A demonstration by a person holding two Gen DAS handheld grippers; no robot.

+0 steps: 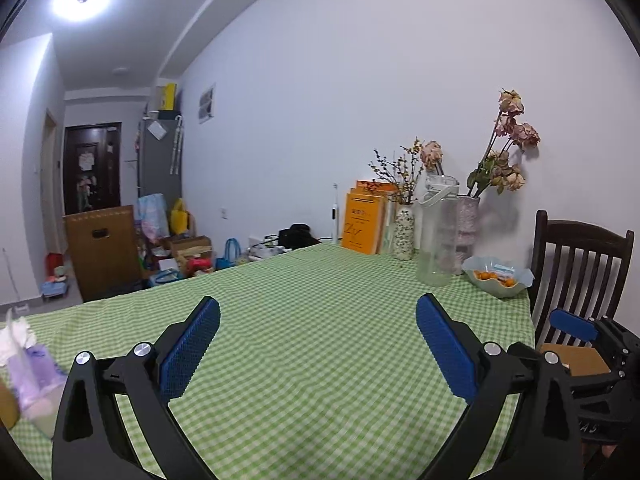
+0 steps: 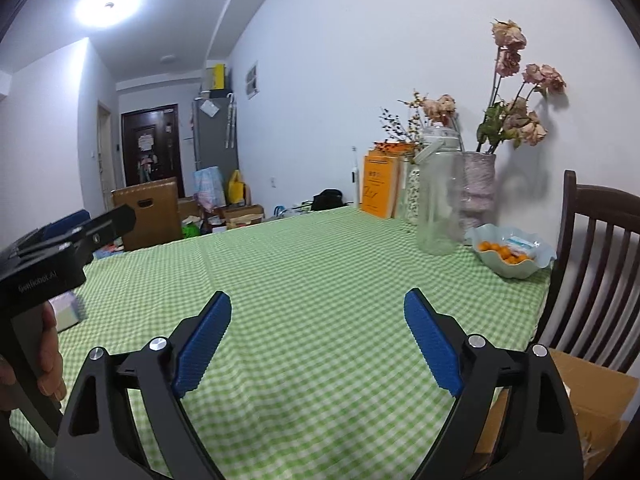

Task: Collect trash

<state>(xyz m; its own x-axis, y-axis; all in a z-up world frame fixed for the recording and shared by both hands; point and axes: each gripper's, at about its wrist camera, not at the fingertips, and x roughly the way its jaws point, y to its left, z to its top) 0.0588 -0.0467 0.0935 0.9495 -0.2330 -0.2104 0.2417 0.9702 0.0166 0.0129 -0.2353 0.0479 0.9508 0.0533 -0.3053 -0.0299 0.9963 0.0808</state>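
While both of my grippers hang over the green checked tablecloth (image 1: 320,320), each one is spread wide with nothing between its blue pads. My left gripper (image 1: 318,316) frames bare cloth, and so does my right gripper (image 2: 318,308). In the left wrist view, a blurred purple tissue pack (image 1: 34,376) with white tissue sticking out sits on the table at the far left edge; whether it counts as trash I cannot tell. Far across the table, by the wall, stand orange books (image 1: 362,220), a clear plastic jug (image 1: 438,232) and vases of dried flowers (image 1: 504,148). Beside the jug, a pale blue bowl (image 1: 500,278) holds small orange fruit. At the right, a dark wooden chair (image 2: 600,272) has a cardboard box (image 2: 584,400) on its seat
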